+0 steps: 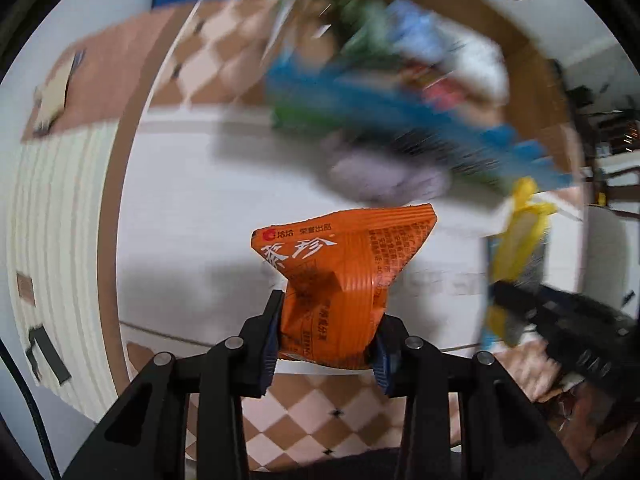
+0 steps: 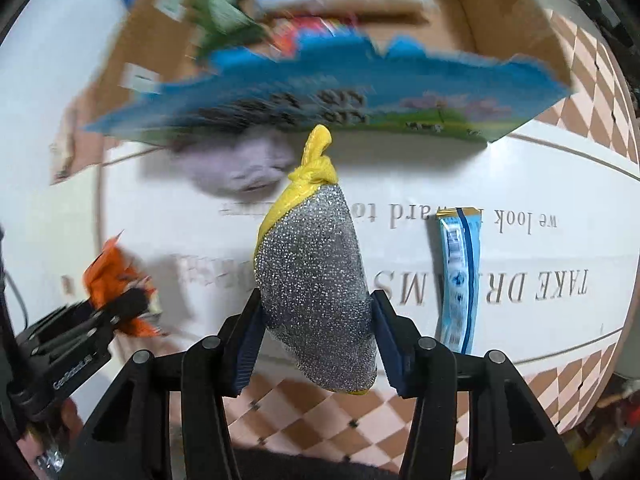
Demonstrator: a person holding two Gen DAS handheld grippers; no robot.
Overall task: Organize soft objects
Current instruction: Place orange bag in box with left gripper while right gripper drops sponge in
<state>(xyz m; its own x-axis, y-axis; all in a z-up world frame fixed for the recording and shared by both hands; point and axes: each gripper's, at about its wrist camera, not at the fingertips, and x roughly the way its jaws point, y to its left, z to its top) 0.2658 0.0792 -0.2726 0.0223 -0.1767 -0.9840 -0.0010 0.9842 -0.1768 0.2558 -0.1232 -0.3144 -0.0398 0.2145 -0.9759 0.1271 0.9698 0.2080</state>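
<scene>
Both your grippers are squeezing something above the white mat [image 2: 500,184]: your left gripper [image 1: 326,344] grips an orange snack packet [image 1: 340,280], your right gripper [image 2: 316,344] a silver-and-yellow scrubber [image 2: 312,272].

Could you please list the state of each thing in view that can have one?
left gripper: shut on orange snack packet, lifted
right gripper: shut on glittery sponge, lifted
blue wrapper: lying flat on mat
cardboard box: open, holding items
</scene>
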